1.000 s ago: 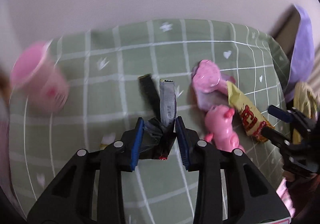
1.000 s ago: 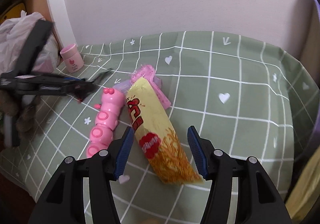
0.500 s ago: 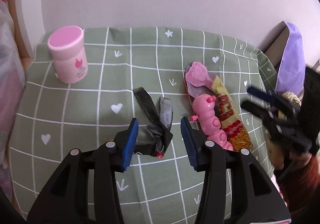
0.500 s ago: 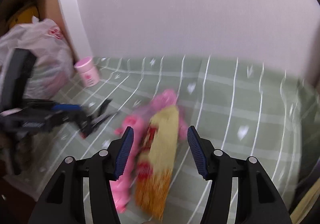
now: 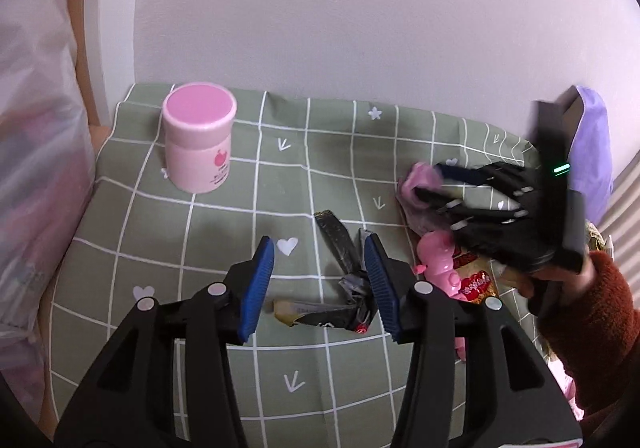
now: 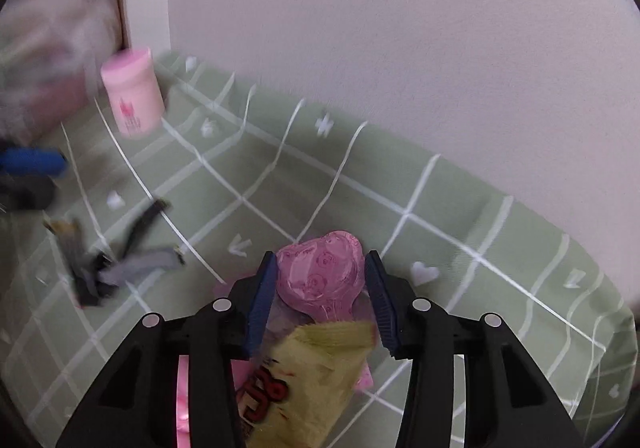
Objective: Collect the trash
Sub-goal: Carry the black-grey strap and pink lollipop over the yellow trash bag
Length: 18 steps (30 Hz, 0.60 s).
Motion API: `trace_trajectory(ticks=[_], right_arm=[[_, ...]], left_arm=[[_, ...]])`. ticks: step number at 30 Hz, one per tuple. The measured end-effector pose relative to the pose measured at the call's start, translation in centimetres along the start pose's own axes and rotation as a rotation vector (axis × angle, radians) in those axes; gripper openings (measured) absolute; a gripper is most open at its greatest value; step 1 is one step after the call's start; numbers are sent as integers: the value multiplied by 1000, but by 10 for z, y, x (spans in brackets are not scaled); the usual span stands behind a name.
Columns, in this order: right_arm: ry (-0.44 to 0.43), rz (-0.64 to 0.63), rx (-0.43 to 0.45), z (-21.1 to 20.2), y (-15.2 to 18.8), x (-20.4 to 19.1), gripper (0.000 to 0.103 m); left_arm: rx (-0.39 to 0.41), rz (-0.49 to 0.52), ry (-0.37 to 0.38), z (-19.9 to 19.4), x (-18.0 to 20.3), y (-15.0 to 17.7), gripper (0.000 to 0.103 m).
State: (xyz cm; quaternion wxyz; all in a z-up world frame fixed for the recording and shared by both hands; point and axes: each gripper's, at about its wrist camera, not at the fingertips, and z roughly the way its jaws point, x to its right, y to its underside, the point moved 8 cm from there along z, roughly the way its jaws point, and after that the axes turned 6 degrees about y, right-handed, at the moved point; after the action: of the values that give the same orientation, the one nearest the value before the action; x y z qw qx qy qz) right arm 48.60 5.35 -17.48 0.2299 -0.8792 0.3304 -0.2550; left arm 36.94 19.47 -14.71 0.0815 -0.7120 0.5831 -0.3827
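A crumpled black and grey wrapper (image 5: 344, 288) lies on the green checked cloth (image 5: 200, 248), just ahead of my open left gripper (image 5: 320, 288), partly behind its right finger. It shows blurred in the right wrist view (image 6: 116, 256). My right gripper (image 6: 318, 300) is open, its jaws on either side of a pink heart-topped package (image 6: 320, 272), with a yellow snack packet (image 6: 304, 380) below between the fingers. The right gripper (image 5: 432, 184) shows in the left wrist view over the pink package (image 5: 416, 180), beside a pink caterpillar toy (image 5: 440, 264).
A pink jar (image 5: 198, 136) stands at the cloth's back left, also in the right wrist view (image 6: 132, 92). A white plastic bag (image 5: 36, 168) hangs at the far left. A white wall rises behind. A purple cloth (image 5: 592, 152) lies at the far right.
My left gripper has opened and let go of the black wrapper, which now lies on the cloth. My right gripper has moved forward from the yellow packet to the pink package.
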Motion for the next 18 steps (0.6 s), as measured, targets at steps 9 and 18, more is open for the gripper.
trace_trajectory(ticks=[9,18], right_arm=[[25,391,198,-117,39,65,43],[50,539,140,-153,140,69,43]], left_arm=[[-67,63,79,15,26,18,46],[-179,178,153,23,72,53,48]])
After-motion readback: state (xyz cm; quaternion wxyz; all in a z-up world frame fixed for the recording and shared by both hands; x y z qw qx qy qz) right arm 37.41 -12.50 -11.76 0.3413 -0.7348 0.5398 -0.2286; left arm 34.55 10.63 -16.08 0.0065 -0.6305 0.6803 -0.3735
